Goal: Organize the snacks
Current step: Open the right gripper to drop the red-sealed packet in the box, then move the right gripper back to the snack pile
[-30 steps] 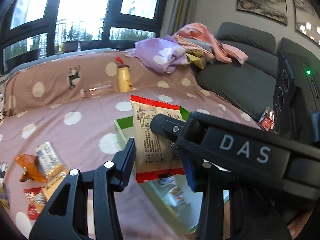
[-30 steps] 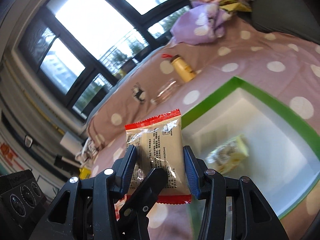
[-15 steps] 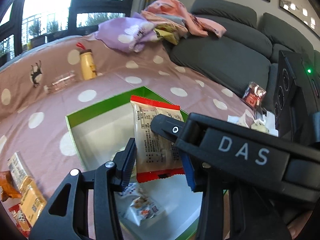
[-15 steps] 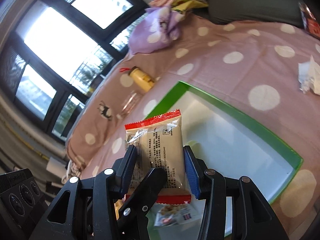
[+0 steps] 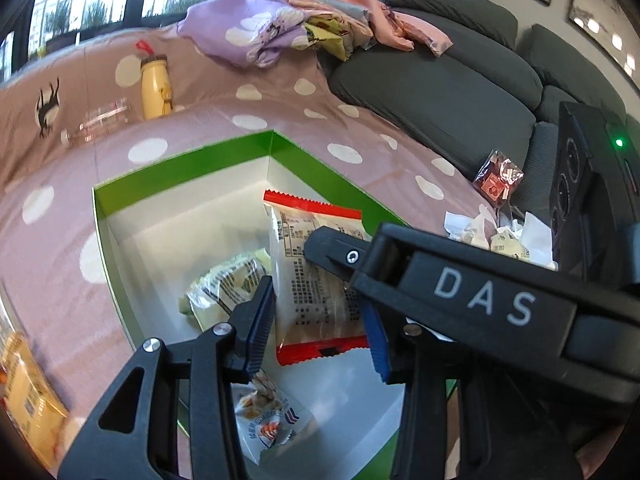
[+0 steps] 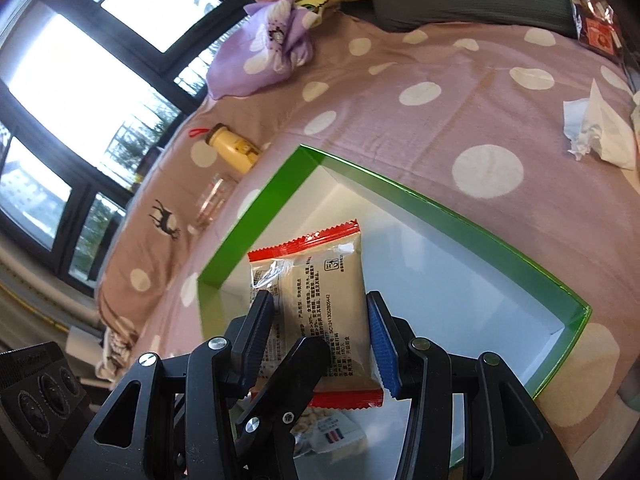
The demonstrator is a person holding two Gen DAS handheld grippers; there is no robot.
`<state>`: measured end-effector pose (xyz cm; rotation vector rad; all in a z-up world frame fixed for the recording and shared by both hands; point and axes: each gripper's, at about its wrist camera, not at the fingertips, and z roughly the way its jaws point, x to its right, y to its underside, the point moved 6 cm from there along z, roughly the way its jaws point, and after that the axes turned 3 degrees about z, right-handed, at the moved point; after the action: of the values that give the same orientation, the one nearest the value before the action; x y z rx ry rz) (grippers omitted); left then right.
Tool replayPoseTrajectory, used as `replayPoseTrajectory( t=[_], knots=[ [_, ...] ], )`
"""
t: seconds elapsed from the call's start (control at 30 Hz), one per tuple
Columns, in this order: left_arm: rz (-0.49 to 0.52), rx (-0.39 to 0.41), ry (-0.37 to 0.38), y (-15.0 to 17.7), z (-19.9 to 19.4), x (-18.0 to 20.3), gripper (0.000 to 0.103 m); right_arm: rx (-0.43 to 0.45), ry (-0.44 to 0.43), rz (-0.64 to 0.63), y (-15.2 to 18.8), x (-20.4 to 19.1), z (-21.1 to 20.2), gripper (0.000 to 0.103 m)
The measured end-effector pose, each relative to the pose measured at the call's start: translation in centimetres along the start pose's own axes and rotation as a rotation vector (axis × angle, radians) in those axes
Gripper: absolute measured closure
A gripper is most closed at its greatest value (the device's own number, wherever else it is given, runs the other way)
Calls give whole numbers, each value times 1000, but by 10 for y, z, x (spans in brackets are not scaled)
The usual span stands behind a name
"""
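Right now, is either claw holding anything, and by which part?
Both claws hold one beige snack packet with red ends: left claw and right claw each clamp its side edges, low on the body, above the green box.

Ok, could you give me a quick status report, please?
Left hand-held gripper and right hand-held gripper shut on snack packet. Held over green box. Nothing blocking drop.

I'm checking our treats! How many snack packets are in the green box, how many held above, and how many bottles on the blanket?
Packets in green box: 2, pale packet, blue-striped packet
Held red-edged packet: 1
Bottles: 2, yellow bottle, clear bottle
Total: 5
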<state>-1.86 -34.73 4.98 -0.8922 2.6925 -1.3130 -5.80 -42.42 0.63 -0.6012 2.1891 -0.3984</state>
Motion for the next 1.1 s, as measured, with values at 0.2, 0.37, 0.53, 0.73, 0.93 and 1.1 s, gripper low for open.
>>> replayPoseTrajectory(
  t=[0.2,0.37,0.53,0.73,0.93,1.1],
  knots=[
    [-6,3,-18,1,-3,0,63,4,27,-9,0,-1,1,53],
    [-4,41,-56,1,-21,-4,60,26,-4,-32,0,-9,-4,53],
    [-35,92,-97,2,-61,-20,47,84,-46,-74,3,-29,-19,38],
    [-107,190,-254,23,-123,-60,29,61,-159,-157,23,-70,-24,24],
    [-283,242,-375,61,-170,-116,23,9,-196,-297,60,-118,-17,15],
    [-515,228,-499,100,-196,-178,24,-31,-161,-415,92,-146,-4,13]
  ],
)
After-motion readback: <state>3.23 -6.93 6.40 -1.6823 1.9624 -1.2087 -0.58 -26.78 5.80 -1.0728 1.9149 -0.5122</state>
